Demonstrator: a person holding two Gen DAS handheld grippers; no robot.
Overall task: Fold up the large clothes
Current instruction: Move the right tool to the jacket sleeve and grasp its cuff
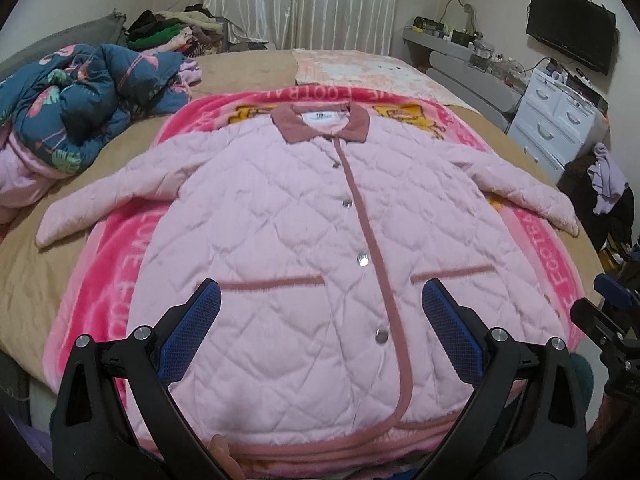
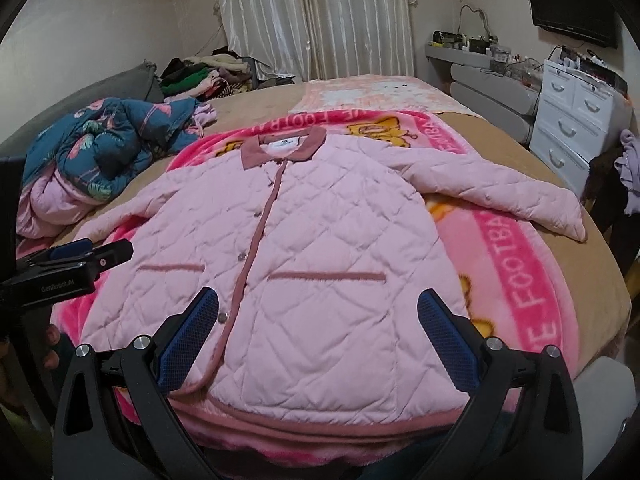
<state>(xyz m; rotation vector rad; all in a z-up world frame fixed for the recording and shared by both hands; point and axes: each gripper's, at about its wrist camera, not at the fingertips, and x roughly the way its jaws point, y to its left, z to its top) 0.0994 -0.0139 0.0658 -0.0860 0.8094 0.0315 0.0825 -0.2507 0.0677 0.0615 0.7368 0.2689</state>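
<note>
A pink quilted jacket (image 1: 280, 232) with a dusty-rose collar and snap buttons lies flat, front up and buttoned, on a pink blanket (image 1: 108, 288) on the bed. Both sleeves are spread out to the sides. It also shows in the right wrist view (image 2: 320, 240). My left gripper (image 1: 320, 292) is open and empty, hovering above the jacket's lower hem. My right gripper (image 2: 318, 300) is open and empty, above the hem on the jacket's right half. The left gripper (image 2: 68, 256) shows at the left edge of the right wrist view, and the right gripper (image 1: 608, 304) at the right edge of the left wrist view.
A crumpled dark blue flamingo-print quilt (image 1: 80, 108) lies at the bed's far left. A pile of clothes (image 1: 172, 28) sits behind it. A pale pink sheet (image 1: 360, 68) covers the far bed. White drawers (image 1: 556, 116), a cluttered shelf and a wall TV (image 1: 572, 40) stand at right.
</note>
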